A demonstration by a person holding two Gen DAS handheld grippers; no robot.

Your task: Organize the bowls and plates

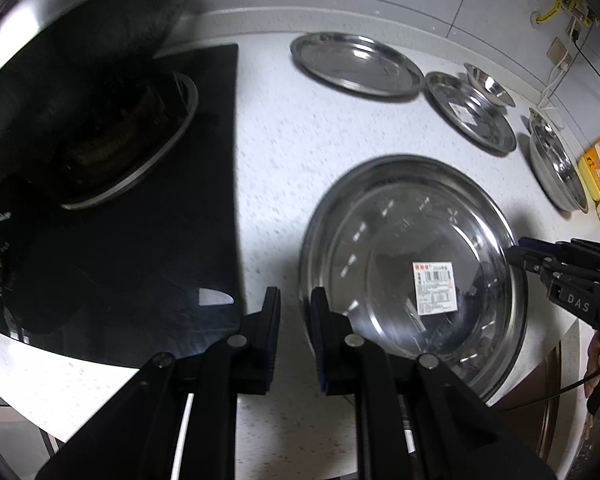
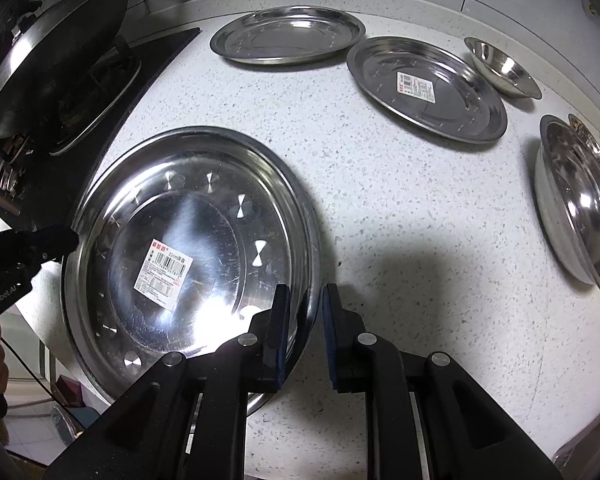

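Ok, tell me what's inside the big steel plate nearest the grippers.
Inside the large plate lies only a white barcode sticker, stuck near its centre; the rest is bare metal with glare. The right gripper's fingers hide part of the near rim, and the sticker covers the metal beneath it.

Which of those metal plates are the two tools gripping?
The big labelled plate nearest the camera; both tools pinch opposite rims. The other plates lie untouched farther back.

Left wrist cam: steep look down at the desk point(image 1: 292, 128), close, big plate point(image 1: 412, 256) at 4 o'clock, hob point(image 1: 140, 240) at 9. Right wrist cam: same steep tilt, close, from the plate's point(image 2: 188, 240) other side, plate at 8 o'clock. Shared: big plate, hob point(image 2: 156, 52), far plates and bowls at 12–2. Each cam sees the other gripper point(image 1: 518, 254) point(image 2: 70, 242) at frame edge.
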